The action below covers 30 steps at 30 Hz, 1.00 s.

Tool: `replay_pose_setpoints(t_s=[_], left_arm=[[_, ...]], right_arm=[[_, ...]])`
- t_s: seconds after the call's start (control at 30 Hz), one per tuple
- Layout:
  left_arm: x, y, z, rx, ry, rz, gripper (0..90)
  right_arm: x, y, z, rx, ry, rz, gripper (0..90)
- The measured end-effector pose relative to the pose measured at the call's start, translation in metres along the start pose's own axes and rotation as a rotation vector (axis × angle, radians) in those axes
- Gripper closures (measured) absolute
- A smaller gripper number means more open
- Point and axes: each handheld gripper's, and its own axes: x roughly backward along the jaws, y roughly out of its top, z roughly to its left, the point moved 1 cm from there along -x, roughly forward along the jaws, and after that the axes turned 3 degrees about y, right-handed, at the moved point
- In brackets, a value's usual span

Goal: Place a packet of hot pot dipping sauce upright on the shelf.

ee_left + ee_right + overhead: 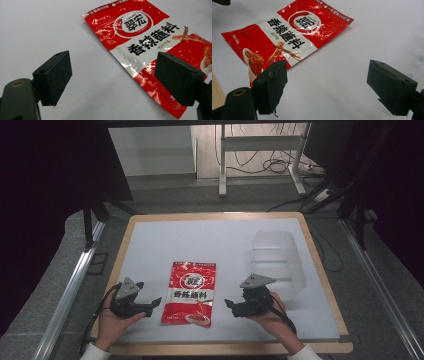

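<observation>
Red seasoning packet point(150, 47) between parted jaws

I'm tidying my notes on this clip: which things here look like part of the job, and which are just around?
Likely part of the job:
red sauce packet
clear plastic container
left tool, open
right tool, open

Just around:
cables on the floor
metal stand legs

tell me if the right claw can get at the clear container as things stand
Probably yes. The right claw is open and points toward the red packet; the clear container sits just beyond that hand, with bare mat between, so it would need turning.
</observation>
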Motion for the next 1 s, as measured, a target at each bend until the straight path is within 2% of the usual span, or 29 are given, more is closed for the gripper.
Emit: replay_pose_setpoints(t_s=[0.13, 0.27, 0.37, 0.47, 0.63, 0.83, 0.9, 1.0], left_arm=[[-0.003, 0.0, 0.0, 0.006, -0.006, -0.002, 14.8], [-0.007, -0.001, -0.003, 0.0, -0.031, 0.007, 15.1], [-0.005, -0.001, -0.007, -0.022, -0.031, 0.0, 15.1], [-0.001, -0.002, -0.008, -0.031, -0.035, -0.027, 15.0], [-0.001, -0.004, -0.008, -0.062, -0.039, -0.044, 14.6], [0.0, -0.002, -0.004, -0.045, -0.043, -0.04, 16.8], [-0.001, -0.001, -0.003, -0.033, -0.052, -0.034, 17.6], [-0.005, 0.0, -0.004, -0.041, -0.056, -0.016, 18.2]], right_arm=[[0.004, -0.008, -0.004, -0.031, 0.018, -0.001, 16.8], [0.01, -0.015, -0.007, -0.048, 0.018, -0.013, 17.3], [0.014, -0.01, -0.004, -0.047, 0.02, -0.032, 17.8], [0.015, -0.006, -0.001, -0.049, 0.029, -0.041, 19.0], [0.013, 0.0, 0.007, 0.0, 0.029, -0.018, 19.9], [0.012, 0.006, 0.006, -0.003, 0.035, -0.02, 22.1], [0.012, 0.01, 0.007, 0.016, 0.037, -0.023, 23.0], [0.014, 0.021, 0.008, 0.04, 0.043, -0.034, 23.5]])
